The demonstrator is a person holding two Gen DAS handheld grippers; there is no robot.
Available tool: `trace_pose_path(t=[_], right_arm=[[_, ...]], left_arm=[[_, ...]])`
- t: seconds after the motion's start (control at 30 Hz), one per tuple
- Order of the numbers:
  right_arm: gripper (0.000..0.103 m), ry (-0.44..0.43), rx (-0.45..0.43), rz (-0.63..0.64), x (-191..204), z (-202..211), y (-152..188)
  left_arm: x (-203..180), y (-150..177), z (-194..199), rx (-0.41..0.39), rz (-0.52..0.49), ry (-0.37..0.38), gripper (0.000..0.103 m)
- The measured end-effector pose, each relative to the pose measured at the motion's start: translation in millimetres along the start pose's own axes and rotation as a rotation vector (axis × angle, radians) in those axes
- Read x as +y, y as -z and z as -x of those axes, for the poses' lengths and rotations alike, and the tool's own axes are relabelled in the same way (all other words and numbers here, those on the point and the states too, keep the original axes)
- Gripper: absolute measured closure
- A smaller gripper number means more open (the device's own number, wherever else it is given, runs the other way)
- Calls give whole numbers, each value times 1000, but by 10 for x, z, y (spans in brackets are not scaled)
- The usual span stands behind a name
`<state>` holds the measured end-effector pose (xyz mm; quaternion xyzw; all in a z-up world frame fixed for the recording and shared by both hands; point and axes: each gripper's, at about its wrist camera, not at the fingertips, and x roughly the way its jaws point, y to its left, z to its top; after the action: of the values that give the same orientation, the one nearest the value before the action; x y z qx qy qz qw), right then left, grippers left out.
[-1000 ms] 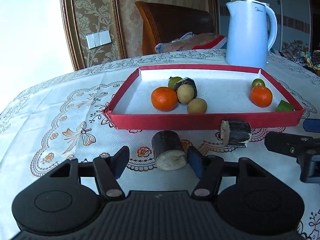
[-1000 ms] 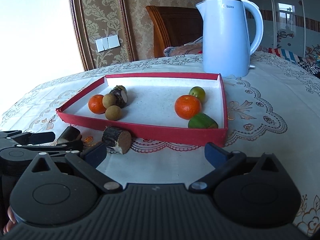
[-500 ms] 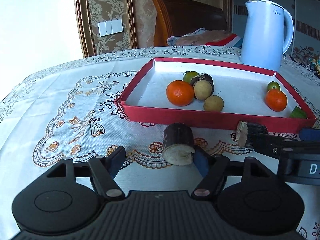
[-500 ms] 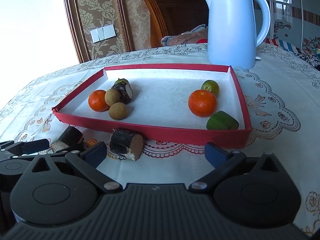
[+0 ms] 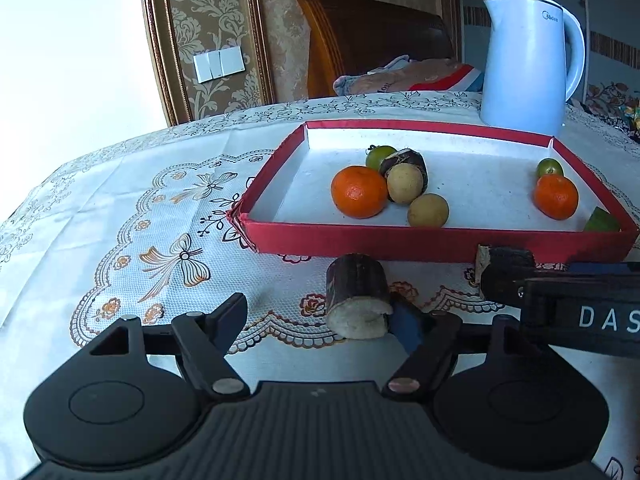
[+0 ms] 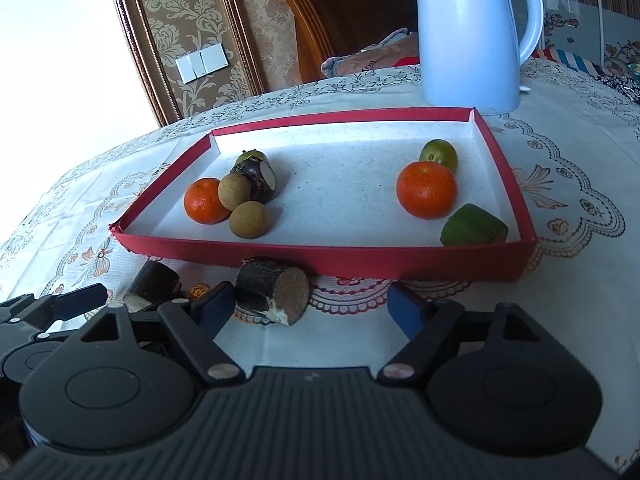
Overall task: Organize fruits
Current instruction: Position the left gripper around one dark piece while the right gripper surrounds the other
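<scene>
We see our left gripper (image 5: 320, 320) with its jaws apart and opening; a cane piece (image 5: 357, 300) lies on the cloth (image 5: 120, 200) between them, hard against the right pad (image 5: 406, 326), with a wide gap to the left one. Nothing is clamped.

Our right gripper (image 6: 310, 306) has its jaws apart and closing. A second cane piece (image 6: 272, 294) lies between them, just beside the left pad (image 6: 214, 306); we cannot tell whether they touch. The right pad stands well clear.

Both pieces lie just in front of the red tray (image 6: 320, 260). Inside it, at the left, are an orange (image 6: 205, 201), two longans (image 6: 250, 219), a cane piece and a green fruit; at the right, another orange (image 6: 426, 189), a green fruit and a green chunk (image 6: 474, 226). A kettle (image 6: 472, 32) stands behind the tray.
</scene>
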<state>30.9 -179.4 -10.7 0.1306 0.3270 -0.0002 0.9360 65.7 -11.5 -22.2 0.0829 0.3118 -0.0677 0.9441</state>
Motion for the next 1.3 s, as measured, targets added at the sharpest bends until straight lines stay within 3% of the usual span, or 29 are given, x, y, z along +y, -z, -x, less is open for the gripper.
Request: trace_pose_path(t=[0.1, 0.17, 0.23, 0.37, 0.53, 0.77, 0.93, 1.3], right_arm=[[39, -34, -2, 3, 10, 17, 0], [57, -70, 0, 1, 9, 27, 3], [64, -92, -1, 12, 27, 34, -1], [74, -127, 5, 9, 14, 48, 11], [79, -123, -3, 41, 38, 93, 57], [76, -116, 13, 29, -3, 100, 68], [55, -170, 38, -78, -86, 56, 25], [54, -85, 19, -108, 50, -51, -15]], left_arm=[[3, -2, 0, 0, 3, 2, 27], [2, 0, 0, -2, 1, 3, 27], [1, 0, 6, -6, -1, 14, 32], [10, 3, 33, -22, 3, 15, 39], [21, 2, 59, -39, 14, 15, 47], [25, -1, 69, -44, 16, 11, 49], [40, -1, 53, -33, 26, 12, 48], [42, -32, -24, -1, 27, 13, 44]])
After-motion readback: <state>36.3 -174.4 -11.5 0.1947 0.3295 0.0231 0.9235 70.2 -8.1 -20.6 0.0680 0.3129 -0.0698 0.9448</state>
